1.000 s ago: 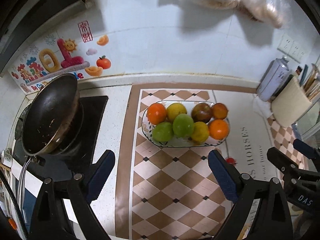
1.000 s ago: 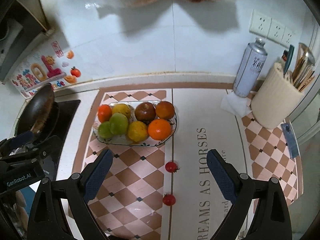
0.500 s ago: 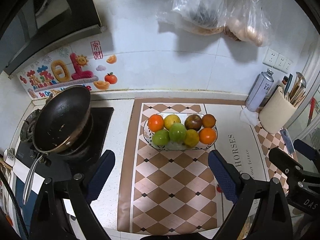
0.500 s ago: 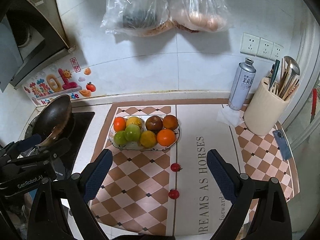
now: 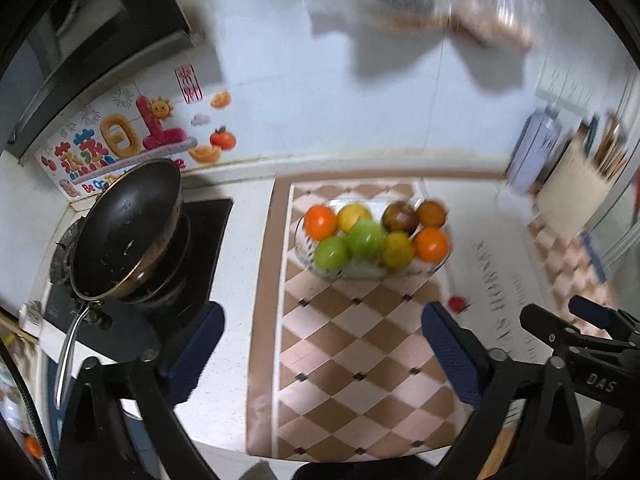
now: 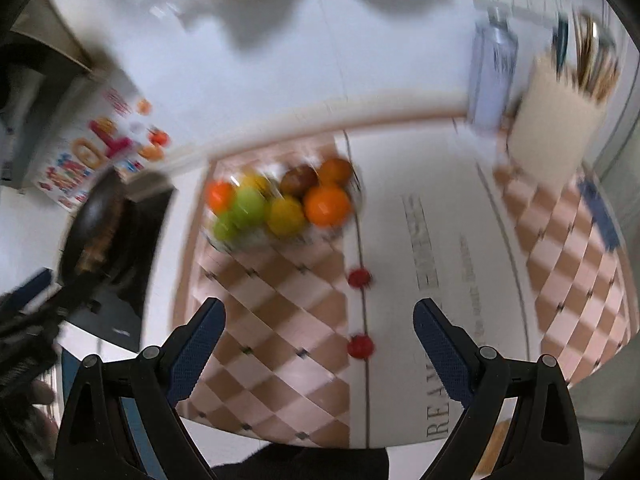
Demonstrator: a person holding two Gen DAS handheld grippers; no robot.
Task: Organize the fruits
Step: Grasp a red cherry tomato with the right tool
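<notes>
- Right gripper hangs wide apart, empty, above the near cherry tomato.
- Left gripper, just opened wider, holds nothing.
- Tomato looks light, smooth, soft-skinned: pinch gently across its middle.

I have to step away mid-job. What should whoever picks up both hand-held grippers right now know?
Left hand-held gripper: open, empty; its jaws have just been opening.
Right hand-held gripper: open, empty, above the mat.
Fruit dish holds oranges, green and yellow fruit.
Two small red fruits lie loose on the mat: near one, far one.
Left to do: both red fruits, probably into the dish.
</notes>
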